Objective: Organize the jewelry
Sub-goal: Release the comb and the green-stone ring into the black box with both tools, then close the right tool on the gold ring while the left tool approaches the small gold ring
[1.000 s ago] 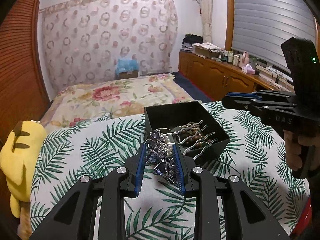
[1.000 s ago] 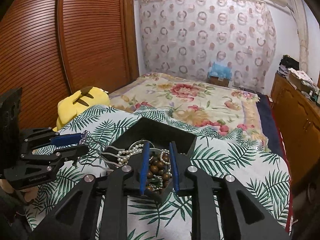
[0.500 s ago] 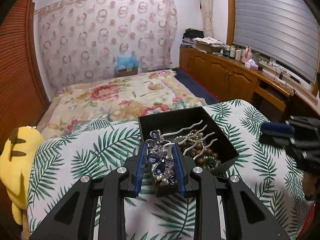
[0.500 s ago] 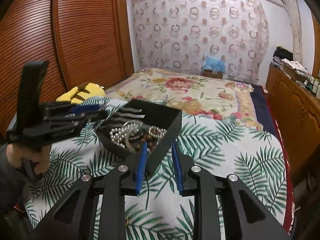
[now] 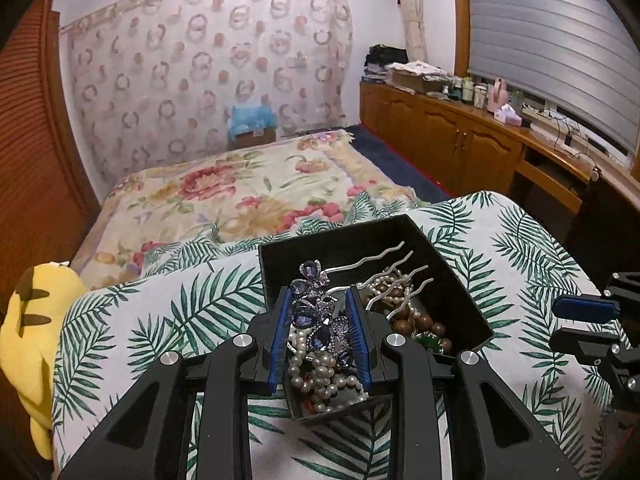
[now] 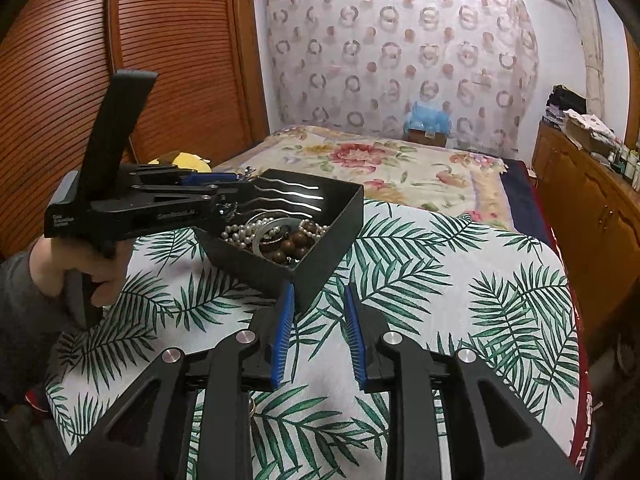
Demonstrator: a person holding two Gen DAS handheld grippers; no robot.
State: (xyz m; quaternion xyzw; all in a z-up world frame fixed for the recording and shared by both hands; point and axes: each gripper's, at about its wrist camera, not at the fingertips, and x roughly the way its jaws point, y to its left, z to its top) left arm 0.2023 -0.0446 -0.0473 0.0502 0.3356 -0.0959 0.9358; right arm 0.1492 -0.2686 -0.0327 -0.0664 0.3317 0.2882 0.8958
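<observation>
hair comb (image 5: 320, 312) lowered into box (image 5: 452, 276), right tongs (image 6: 319, 334) withdrawn

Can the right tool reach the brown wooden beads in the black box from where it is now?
Probably yes. The right tool is open and empty at the near corner of the black box; the wooden beads lie uncovered, and the left tool works at the far side.
</observation>
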